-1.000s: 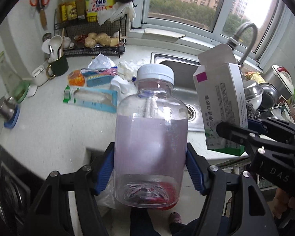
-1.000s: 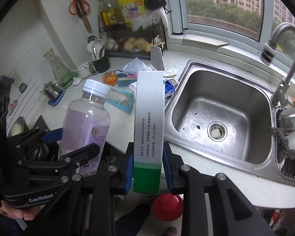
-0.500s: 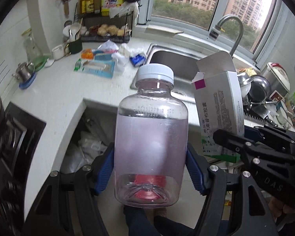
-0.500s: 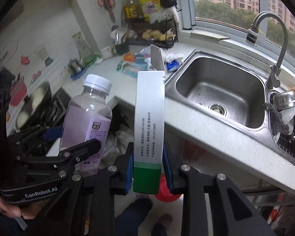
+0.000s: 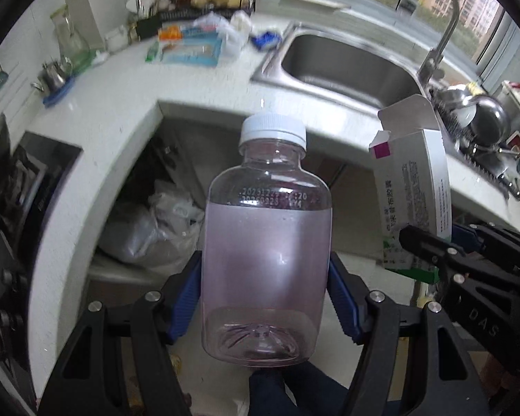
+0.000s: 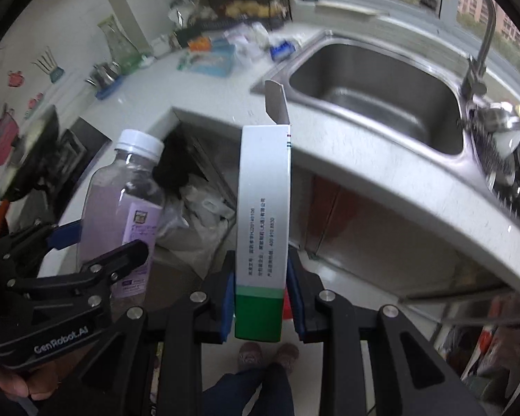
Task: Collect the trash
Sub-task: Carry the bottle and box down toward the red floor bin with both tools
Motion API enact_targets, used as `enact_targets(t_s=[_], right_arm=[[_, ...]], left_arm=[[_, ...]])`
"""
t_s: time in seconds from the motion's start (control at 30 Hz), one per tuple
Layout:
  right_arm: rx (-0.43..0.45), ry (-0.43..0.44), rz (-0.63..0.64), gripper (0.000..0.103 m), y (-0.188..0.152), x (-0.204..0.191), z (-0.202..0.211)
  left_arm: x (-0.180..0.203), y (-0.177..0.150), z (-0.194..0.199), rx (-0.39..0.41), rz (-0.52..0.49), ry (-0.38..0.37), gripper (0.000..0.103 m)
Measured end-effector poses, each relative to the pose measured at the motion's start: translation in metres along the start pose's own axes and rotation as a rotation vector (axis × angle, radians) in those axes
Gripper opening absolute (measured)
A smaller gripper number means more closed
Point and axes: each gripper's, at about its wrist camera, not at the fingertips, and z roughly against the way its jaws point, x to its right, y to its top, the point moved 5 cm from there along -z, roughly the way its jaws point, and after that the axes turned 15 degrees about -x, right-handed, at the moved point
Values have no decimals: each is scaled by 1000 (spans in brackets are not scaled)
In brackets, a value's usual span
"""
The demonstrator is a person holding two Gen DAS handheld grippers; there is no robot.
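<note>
L gripper point(image 5: 265, 298) clamps clear bottle point(image 5: 267, 260) w/ white cap; R gripper point(image 6: 260, 298) clamps white-green box point(image 6: 262, 228), flap open; both over bin bag point(image 5: 156, 228) below counter point(image 5: 121, 104).

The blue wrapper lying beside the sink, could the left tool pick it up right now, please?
Probably not: the left tool is already shut on the plastic bottle, so its pads are occupied, and the blue wrapper lies far back on the counter.

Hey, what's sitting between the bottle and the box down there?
A grey plastic bag under the counter shows in the gap between the bottle and the box, behind them, in the right wrist view.
</note>
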Motion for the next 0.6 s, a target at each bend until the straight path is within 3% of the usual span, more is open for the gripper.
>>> enact_targets(t_s=[0.27,0.6], right_arm=[[-88,-8,-57,25,-12,2,-73],[-222,-26,-99,25,-22,17,-192]], left_arm=[[-16,-17,-81,-125,26,-38,66],[-19,-26,-198,-233,-11,1,66]])
